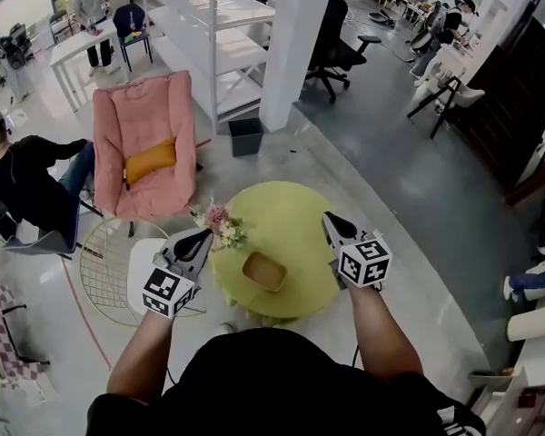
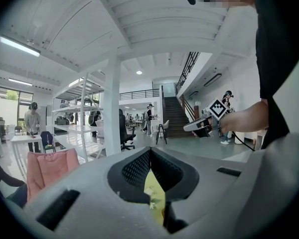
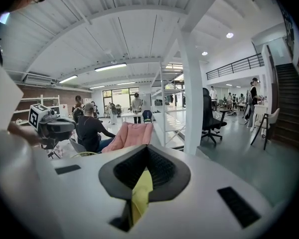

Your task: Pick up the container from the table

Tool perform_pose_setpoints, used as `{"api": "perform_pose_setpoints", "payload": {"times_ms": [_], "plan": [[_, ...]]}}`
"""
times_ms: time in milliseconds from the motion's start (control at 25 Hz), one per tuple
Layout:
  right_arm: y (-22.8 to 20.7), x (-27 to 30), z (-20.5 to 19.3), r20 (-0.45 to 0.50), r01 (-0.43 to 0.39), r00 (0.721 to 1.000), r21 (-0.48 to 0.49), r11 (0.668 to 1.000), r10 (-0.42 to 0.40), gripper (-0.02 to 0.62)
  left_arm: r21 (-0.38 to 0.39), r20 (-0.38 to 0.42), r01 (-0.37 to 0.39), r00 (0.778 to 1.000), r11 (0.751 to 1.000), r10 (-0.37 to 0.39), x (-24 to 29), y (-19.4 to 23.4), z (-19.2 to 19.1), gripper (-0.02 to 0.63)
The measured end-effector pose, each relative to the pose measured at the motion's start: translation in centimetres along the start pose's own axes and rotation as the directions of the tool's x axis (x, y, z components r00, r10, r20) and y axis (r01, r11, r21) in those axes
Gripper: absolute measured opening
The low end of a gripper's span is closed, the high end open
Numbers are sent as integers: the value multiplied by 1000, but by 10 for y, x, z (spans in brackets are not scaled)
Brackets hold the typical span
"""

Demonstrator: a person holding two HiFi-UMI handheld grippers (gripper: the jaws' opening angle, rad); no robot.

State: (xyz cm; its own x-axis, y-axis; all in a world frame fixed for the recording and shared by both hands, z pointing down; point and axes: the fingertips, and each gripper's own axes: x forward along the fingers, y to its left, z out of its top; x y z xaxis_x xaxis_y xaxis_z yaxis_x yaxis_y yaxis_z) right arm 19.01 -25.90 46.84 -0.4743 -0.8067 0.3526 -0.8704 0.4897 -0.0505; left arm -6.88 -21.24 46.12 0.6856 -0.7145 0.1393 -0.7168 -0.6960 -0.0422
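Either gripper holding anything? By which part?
Nothing held. Left gripper and right gripper both have jaws shut and empty; the container sits untouched on the table.

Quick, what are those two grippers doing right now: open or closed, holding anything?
Left gripper: closed, holding nothing.
Right gripper: closed, holding nothing.

A glossy grey floor [image 1: 409, 180] fills the head view, with a round yellow-green table [image 1: 286, 212] at lower centre, a pink padded chair [image 1: 145, 153] at left of centre, and a dark bin [image 1: 245, 136] at the foot of a white column [image 1: 295, 44]. White shelving [image 1: 218, 34] stands at top centre, with a black office chair [image 1: 341, 48] to its right. In the left gripper view, a strip light [image 2: 19, 46] glows at upper left under the white ceiling, and a dark staircase [image 2: 174, 116] rises right of centre.
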Motion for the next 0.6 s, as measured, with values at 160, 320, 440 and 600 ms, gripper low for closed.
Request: {"api": "perform_pose_setpoints", "payload": {"times_ms": [160,320,440,600], "plan": [[5,7,-11,-27,-9,1000,3,1000,10,8,-17,-12,-14,1000,1000,13,-5,8,-9,17],[8,13,-24,-57,-16,998,4,1000,16,8,-31,-23,-19,1000,999,18,-6,12,-18,17],[10,21,-36,-80,-23,997,4,1000,23,8,-41,-33,-18,999,999,16,-5,12,-24,17],[15,32,-51,-110,-34,993,16,999,36,8,-49,-44,-16,999,999,14,-4,14,-30,17]]}}
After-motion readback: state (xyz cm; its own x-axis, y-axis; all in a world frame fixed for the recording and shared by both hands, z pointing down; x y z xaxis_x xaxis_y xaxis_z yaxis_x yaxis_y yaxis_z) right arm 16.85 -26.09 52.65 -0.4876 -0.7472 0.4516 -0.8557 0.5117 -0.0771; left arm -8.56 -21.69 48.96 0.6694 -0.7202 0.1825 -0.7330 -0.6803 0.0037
